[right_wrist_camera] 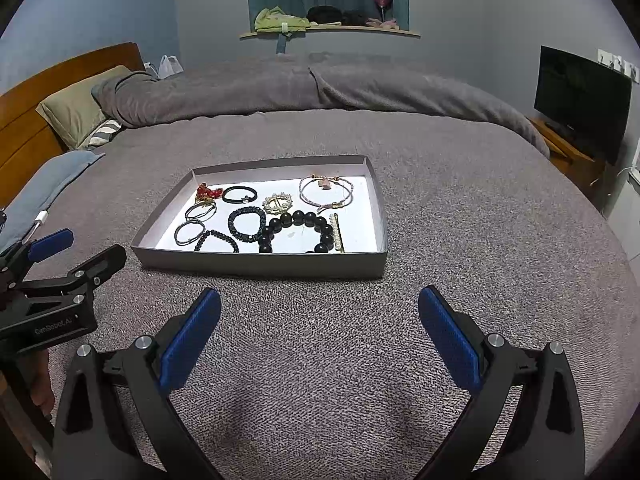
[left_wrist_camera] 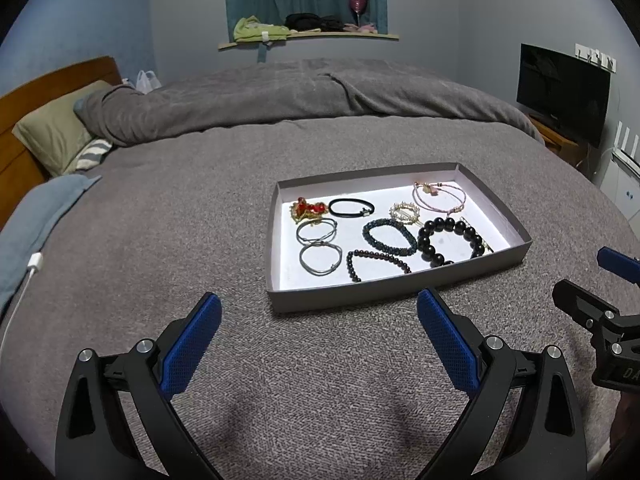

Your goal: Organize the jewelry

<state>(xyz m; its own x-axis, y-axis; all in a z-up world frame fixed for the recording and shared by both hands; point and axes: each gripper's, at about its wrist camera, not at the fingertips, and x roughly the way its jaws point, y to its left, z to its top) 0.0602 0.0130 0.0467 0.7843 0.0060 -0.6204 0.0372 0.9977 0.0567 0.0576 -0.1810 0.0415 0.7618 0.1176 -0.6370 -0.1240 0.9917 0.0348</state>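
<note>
I am holding both grippers low over the grey bedspread, short of the shallow grey tray that is carrying all the jewelry. The left gripper is standing spread wide with nothing between its blue pads, and the right gripper is spread just as wide and equally empty.

The tray is lying ahead of both, its long side running across my view. From the left wrist camera it is sitting ahead and to the right; from the right wrist camera it is ahead and slightly left, so I am judging the tray to lie between the two grippers, with the right one squarer to its near edge.

Along that near edge the big black bead bracelet is lying flat toward the right corner, with a pearl hair clip just beside it. The dark red bead bracelet and two thin silver bangles are lying toward the near left corner. A dark teal beaded bracelet is sitting mid-tray. Along the far edge are a red and gold ornament, a black hair tie, a pearl ring brooch and a pink cord bracelet. Everything is looking separate and untangled, though several pieces are touching.
</note>
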